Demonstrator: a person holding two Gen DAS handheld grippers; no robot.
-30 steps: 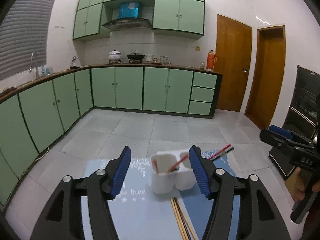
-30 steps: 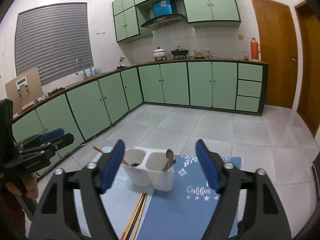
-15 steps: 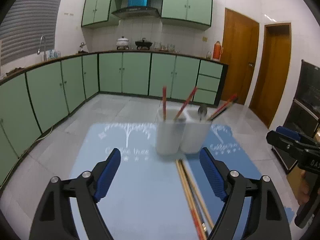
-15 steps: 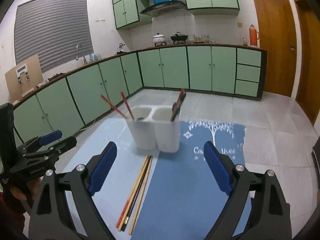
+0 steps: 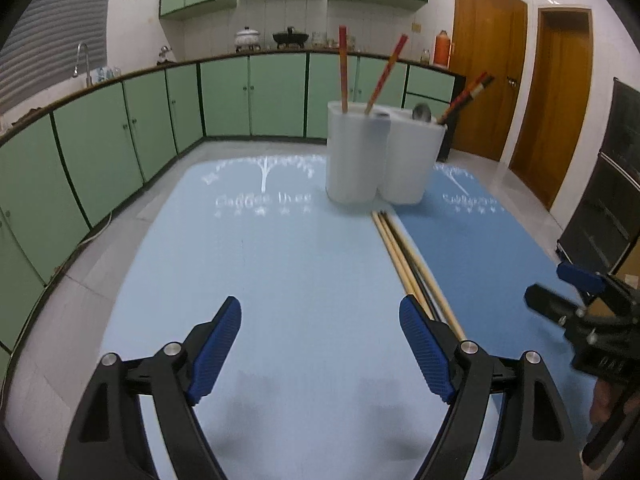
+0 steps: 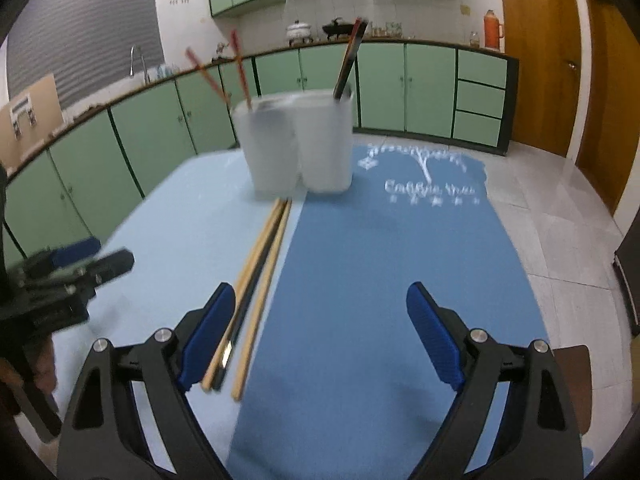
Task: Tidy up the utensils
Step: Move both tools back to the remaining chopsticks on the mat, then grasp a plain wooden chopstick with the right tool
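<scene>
Chopsticks [image 6: 256, 280] lay loose just inside the right gripper's [image 6: 320, 336] left fingertip; both it and the left gripper [image 5: 320, 348] gaped wide, empty. Pinching one stick near its end seemed wisest before lifting toward the holder [image 6: 296, 144].

Holder [image 6: 296, 148] blurred — mat lettering [image 5: 262, 200] illegible

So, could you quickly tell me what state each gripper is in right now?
Left gripper: open, holding nothing.
Right gripper: open, holding nothing.

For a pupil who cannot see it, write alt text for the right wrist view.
A white two-compartment plastic holder with red chopsticks and dark chopsticks stands on blue mats. Loose wooden chopsticks lie before it, beside the open right gripper.
</scene>
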